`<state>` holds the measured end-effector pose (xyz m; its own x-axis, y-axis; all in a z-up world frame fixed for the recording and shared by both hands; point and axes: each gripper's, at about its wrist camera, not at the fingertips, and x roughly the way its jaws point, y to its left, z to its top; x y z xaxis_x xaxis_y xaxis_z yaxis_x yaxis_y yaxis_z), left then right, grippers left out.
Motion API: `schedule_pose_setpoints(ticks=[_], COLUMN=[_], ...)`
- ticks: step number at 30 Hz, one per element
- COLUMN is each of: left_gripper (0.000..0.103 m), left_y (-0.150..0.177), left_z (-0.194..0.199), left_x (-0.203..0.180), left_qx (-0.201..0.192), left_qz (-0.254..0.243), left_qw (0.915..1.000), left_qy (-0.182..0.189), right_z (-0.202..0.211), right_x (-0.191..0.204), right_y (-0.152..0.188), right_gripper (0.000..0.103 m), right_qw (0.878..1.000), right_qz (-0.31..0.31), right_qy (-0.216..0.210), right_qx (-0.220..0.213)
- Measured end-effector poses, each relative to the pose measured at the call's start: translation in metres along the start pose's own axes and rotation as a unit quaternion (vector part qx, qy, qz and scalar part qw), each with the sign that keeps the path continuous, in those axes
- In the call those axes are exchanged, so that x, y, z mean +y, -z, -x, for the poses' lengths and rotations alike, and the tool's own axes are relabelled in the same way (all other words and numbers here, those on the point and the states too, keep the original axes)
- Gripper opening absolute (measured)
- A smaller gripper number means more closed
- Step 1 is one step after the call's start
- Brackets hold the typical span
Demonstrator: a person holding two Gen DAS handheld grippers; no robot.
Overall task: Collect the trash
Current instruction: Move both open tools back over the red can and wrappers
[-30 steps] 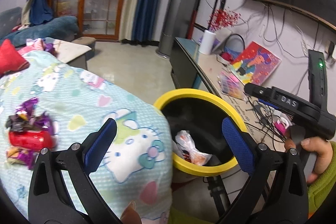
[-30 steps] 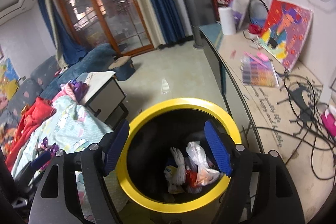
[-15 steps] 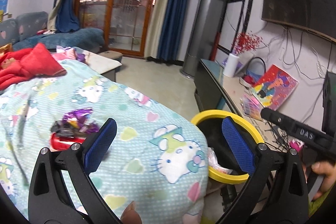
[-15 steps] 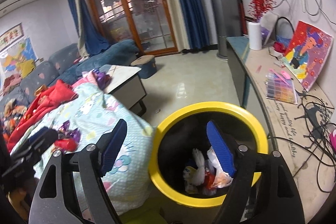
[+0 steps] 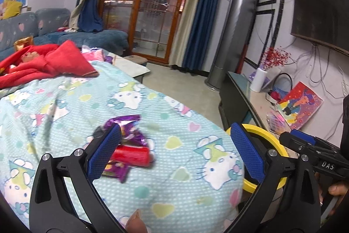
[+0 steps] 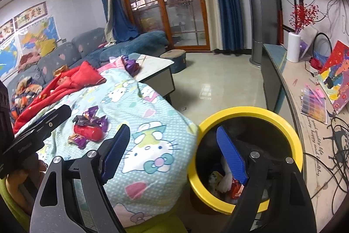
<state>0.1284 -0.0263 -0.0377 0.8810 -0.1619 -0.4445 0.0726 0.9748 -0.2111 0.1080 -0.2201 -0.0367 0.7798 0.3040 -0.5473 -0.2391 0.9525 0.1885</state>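
Observation:
A red can (image 5: 133, 155) lies among purple wrappers (image 5: 128, 127) on the Hello Kitty blanket (image 5: 174, 193). My left gripper (image 5: 175, 153) is open and empty, a little above and near them, its left pad over the pile. The can (image 6: 88, 132) and wrappers (image 6: 91, 118) also show in the right wrist view. My right gripper (image 6: 174, 154) is open and empty, at the left rim of the yellow-rimmed black bin (image 6: 281, 121), which holds crumpled trash (image 6: 224, 182). The bin's rim (image 5: 276, 144) shows right of the blanket in the left wrist view.
Red clothes (image 5: 48, 62) lie at the blanket's far end. A low TV bench (image 6: 305, 123) with cables, a picture and a white roll runs along the right wall. A coffee table (image 6: 152, 71) stands beyond the blanket. Tiled floor (image 6: 218, 80) lies between.
Both grippers swung left and tilted up, away from the bin toward the blanket. The can and wrappers moved toward the middle of the left view. Both grippers stayed open.

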Motion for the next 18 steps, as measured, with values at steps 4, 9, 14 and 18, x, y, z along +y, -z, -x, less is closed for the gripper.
schedule_pose_setpoints(ticks=[4,9,14,18], left_gripper=[0.092,0.092,0.092,0.086], left_y=[-0.001,-0.003,-0.002,0.001], left_z=[0.002,0.001,-0.003,-0.006], left_x=[0.017,0.039,0.057,0.07], left_qx=[-0.003,-0.001,0.02,0.031], left_qz=[0.014,0.029,0.039,0.05], left_qw=[0.9998,0.9989,0.9978,0.9973], left_qy=[-0.017,-0.037,-0.049,-0.044], right_z=[-0.007,-0.021,-0.041,-0.066], right_x=[0.009,0.026,0.045,0.061], right_y=[-0.001,-0.006,-0.012,-0.024], right_gripper=[0.079,0.079,0.079,0.079], right_qw=[1.0,0.999,0.997,0.995], right_qz=[0.005,0.018,0.026,0.027], right_qy=[-0.009,-0.031,-0.056,-0.079], right_qx=[0.008,0.021,0.037,0.056])
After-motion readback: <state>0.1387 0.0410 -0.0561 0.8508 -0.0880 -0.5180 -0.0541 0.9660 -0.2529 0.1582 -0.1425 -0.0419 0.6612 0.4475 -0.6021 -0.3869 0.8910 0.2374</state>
